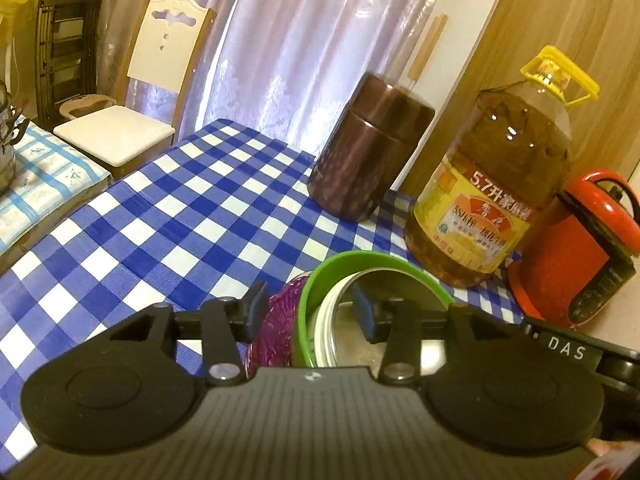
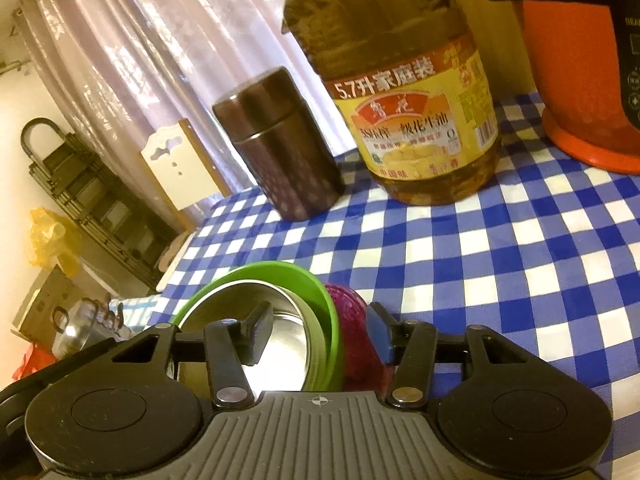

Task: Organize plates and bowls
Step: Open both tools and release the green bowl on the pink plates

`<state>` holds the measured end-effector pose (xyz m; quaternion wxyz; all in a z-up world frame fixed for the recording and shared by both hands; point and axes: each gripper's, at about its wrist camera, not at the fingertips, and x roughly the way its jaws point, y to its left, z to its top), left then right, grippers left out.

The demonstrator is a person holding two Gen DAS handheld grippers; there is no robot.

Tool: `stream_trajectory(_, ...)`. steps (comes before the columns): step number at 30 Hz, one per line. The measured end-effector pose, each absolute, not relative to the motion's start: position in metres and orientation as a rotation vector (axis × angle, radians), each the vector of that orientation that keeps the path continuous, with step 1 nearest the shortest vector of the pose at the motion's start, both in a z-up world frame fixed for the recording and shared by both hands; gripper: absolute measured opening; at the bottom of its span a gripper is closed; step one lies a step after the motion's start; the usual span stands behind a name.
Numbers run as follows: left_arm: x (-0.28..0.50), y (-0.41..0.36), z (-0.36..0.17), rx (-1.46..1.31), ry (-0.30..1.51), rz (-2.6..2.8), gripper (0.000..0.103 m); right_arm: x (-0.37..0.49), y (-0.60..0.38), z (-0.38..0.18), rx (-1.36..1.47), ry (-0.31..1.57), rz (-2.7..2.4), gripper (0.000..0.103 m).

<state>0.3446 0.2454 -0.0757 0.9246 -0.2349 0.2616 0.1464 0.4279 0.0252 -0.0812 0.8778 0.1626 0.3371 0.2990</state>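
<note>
A nested stack stands on the blue-checked tablecloth [image 1: 180, 220]: a purple patterned dish [image 1: 280, 328] at the bottom, a green bowl [image 1: 360, 260] in it, and a steel bowl [image 1: 400, 284] innermost. My left gripper [image 1: 310, 312] straddles the stack's left rim, one finger outside the purple dish and one inside the steel bowl, with gaps showing. From the other side my right gripper [image 2: 320, 334] straddles the green bowl [image 2: 256, 270] and purple dish [image 2: 352, 320], its left finger inside the steel bowl [image 2: 288, 328]. Neither pair of pads presses on the rims.
A brown canister [image 1: 368, 148], a large oil bottle [image 1: 496, 184] and a red cooker [image 1: 572, 252] stand behind the stack near the wooden wall. A white chair [image 1: 152, 92] sits past the table's far edge. A metal pot [image 1: 6, 148] stands on a side table at left.
</note>
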Motion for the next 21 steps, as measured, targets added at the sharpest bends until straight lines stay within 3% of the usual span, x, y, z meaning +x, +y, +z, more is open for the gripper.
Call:
stream_trajectory(6, 0.323, 0.239, -0.072, -0.461, 0.519, 0.312, 0.049, 0.415, 0.02, -0.077, 0.323, 0.689, 0.628, 0.052)
stream_trajectory(10, 0.305, 0.237, -0.071, -0.467, 0.509, 0.311, 0.064, 0.403, 0.012, -0.072, 0.293, 0.666, 0.629, 0.053)
stream_trajectory(21, 0.261, 0.229, -0.065, -0.479, 0.54, 0.292, 0.08, 0.362, -0.012, -0.069, 0.188, 0.632, 0.619, 0.053)
